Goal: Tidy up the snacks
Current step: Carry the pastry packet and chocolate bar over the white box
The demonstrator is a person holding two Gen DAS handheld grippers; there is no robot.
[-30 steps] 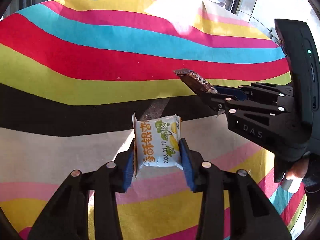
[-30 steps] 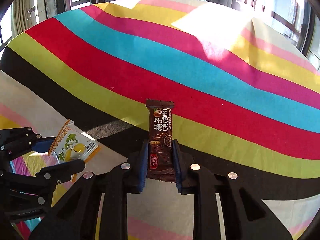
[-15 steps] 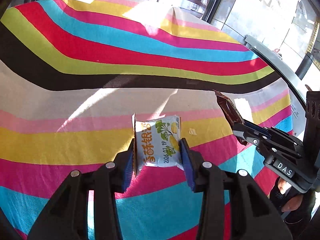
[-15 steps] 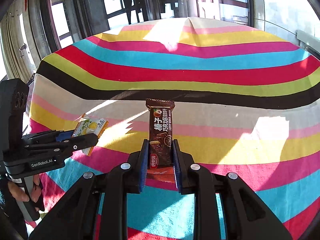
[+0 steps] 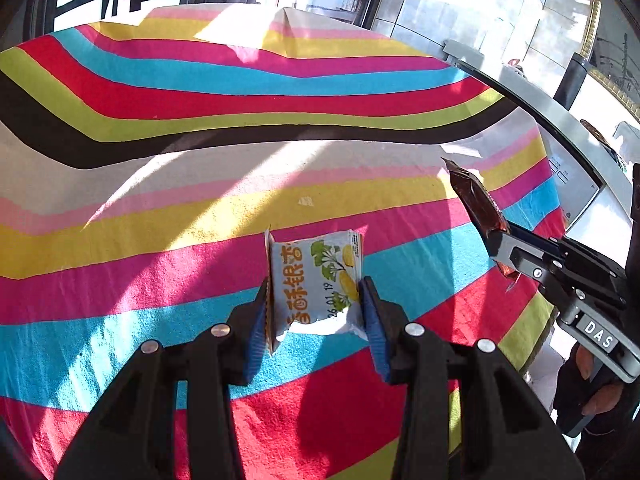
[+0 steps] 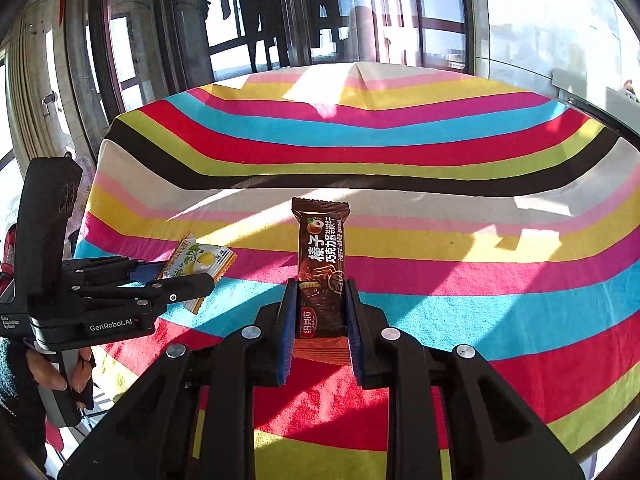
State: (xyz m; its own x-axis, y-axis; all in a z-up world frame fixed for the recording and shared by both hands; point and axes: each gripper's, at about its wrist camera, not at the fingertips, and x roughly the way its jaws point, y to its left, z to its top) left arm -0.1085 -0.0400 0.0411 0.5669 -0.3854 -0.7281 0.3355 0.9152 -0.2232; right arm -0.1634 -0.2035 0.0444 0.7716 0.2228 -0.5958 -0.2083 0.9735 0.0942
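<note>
Sunlit windows stand behind a table draped in a striped cloth (image 6: 400, 148) of red, blue, yellow, pink and black bands. Above it, the left gripper (image 5: 316, 312) clamps a pale snack packet (image 5: 320, 284) printed with yellow fruit. Beside it, the right gripper (image 6: 320, 312) clamps a brown chocolate bar (image 6: 322, 264), standing upright between its blue pads (image 6: 286, 332).

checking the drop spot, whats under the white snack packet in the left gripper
Under the white packet, held off the surface in the left gripper, only the striped cloth shows: pink, blue and red bands. The patch straight beneath is hidden by the packet and fingers.
</note>
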